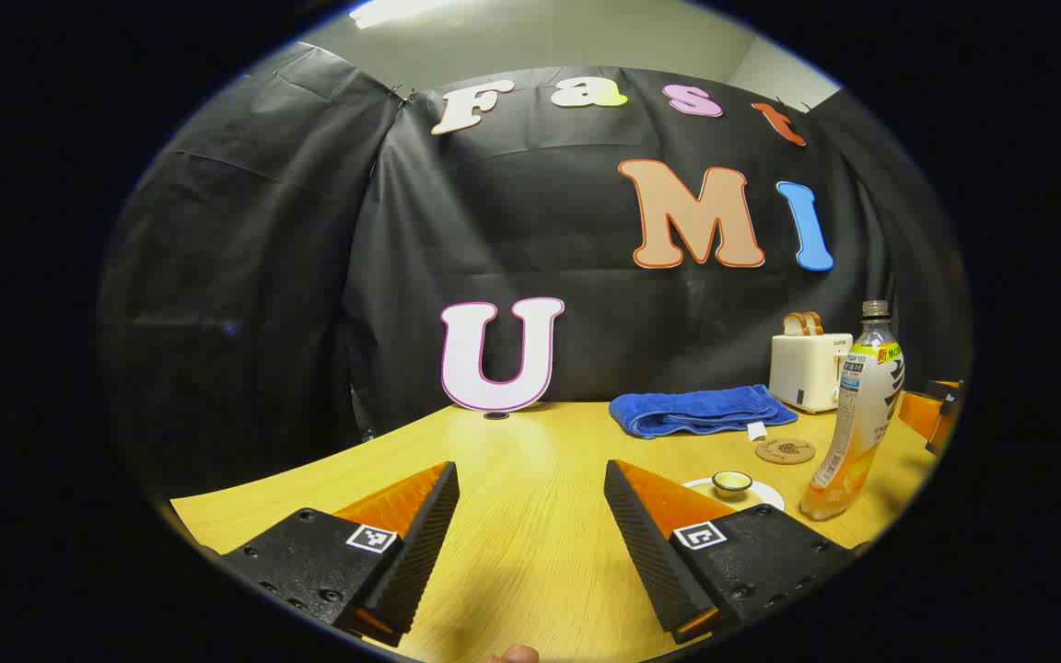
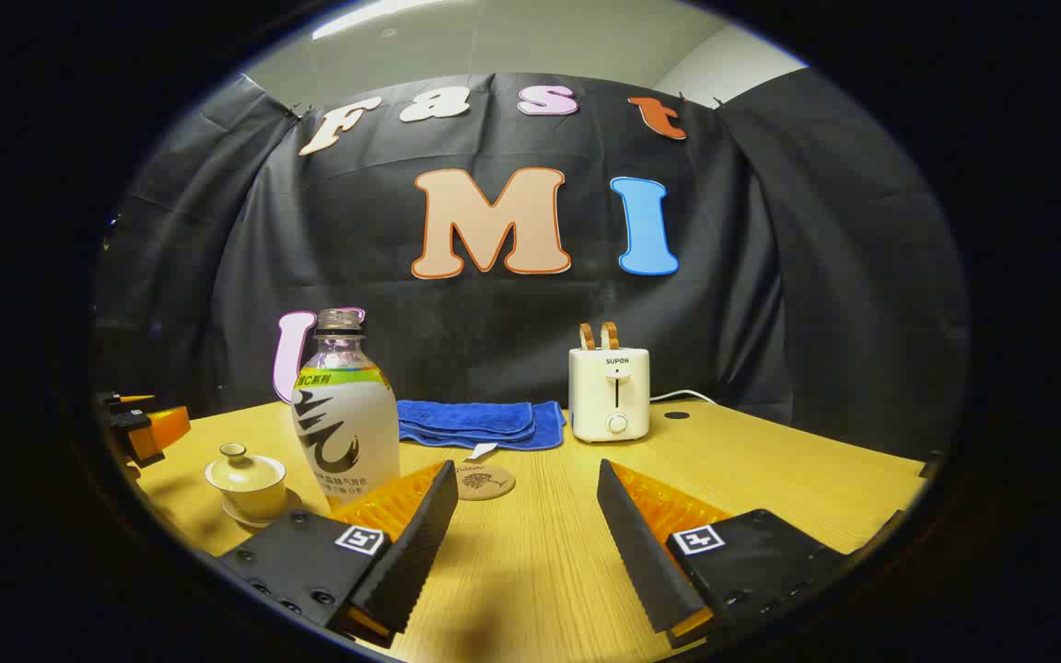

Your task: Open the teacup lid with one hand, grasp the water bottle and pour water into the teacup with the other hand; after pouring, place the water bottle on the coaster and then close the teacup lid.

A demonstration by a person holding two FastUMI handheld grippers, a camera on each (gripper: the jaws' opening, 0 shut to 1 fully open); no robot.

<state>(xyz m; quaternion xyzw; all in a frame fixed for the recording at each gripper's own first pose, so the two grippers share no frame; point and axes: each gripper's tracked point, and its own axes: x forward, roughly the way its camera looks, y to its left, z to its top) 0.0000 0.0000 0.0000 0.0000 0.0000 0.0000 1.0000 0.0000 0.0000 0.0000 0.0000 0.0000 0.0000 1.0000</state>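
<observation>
While tongs point(image 2: 521, 516) gape empty, water bottle point(image 2: 344, 414) stands upright, mouth up.

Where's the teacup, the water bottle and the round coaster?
teacup point(image 2: 246, 485): right gripper view, on the cup's side under the lid.
water bottle point(image 2: 346, 433): right gripper view, on the label's middle.
coaster point(image 1: 785, 450): left gripper view, on its flat top.

Bare table point(image 2: 530, 562) lies between and ahead of the right gripper's point(image 2: 523, 539) spread fingers, up to the coaster point(image 2: 484, 482). The bottle point(image 2: 344, 414) stands just left of that lane, with the lidded teacup point(image 2: 245, 481) beyond it. The folded towel point(image 2: 480, 422) and toaster point(image 2: 610, 391) line the back wall.
</observation>
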